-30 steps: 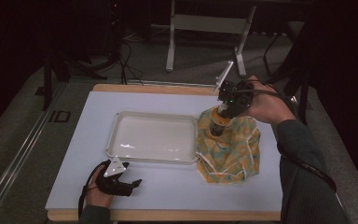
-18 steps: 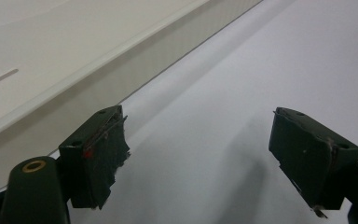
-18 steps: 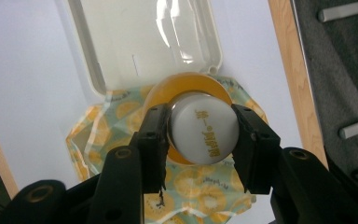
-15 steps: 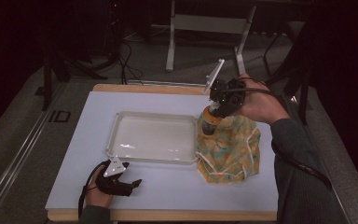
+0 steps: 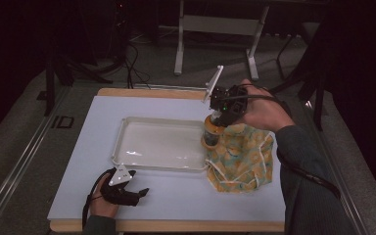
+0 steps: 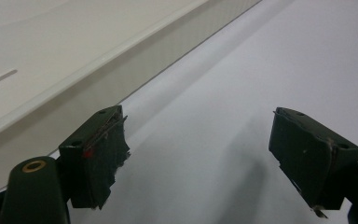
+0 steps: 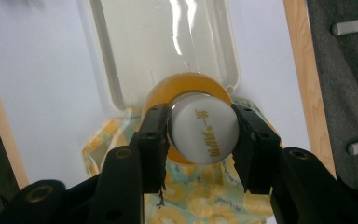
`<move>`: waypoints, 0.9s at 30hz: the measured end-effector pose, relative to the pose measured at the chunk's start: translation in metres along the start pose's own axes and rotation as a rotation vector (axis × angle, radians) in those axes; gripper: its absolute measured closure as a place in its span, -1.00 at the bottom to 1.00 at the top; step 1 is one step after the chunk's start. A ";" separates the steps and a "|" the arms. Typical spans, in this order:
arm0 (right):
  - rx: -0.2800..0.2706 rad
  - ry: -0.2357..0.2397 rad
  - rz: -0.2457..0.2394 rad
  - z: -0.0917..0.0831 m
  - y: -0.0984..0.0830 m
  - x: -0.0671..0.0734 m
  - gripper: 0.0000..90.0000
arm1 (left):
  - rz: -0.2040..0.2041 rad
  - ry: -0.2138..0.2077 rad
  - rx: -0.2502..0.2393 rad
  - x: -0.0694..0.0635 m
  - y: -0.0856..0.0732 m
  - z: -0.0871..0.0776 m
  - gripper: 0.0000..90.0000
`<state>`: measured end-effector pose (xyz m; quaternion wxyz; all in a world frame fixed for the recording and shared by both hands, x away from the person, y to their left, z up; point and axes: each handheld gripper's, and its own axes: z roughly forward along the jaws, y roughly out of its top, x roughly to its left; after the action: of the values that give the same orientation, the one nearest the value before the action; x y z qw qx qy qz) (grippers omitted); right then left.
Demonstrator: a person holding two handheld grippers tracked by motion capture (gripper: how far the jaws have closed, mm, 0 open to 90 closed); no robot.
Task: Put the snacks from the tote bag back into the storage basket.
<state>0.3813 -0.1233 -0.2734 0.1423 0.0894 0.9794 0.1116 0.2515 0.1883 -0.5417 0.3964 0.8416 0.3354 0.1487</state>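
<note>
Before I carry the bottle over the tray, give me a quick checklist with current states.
1. Right gripper clamped on the bottle cap: ok, both jaws press its white cap.
2. Bottle hanging upright: ok in the high view.
3. Bottle clear of the patterned bag: cannot tell; its base sits right at the bag's edge.
4. White tray free to receive it: ok, nothing lies inside.
5. Left gripper out of the path: ok, open and resting on the table just outside the tray's near rim.
</note>
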 end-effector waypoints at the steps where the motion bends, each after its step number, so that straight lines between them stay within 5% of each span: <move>1: -0.004 0.002 -0.002 0.001 0.002 0.001 0.30 | 0.001 0.000 0.000 0.000 0.000 0.000 -0.58; 27: -0.012 0.070 -0.034 0.021 0.021 0.018 0.30 | 0.003 -0.004 0.001 0.000 0.000 0.000 -0.58</move>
<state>0.3737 -0.0953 -0.2930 0.1105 0.0680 0.9844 0.1184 0.2517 0.1883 -0.5418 0.3964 0.8426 0.3335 0.1472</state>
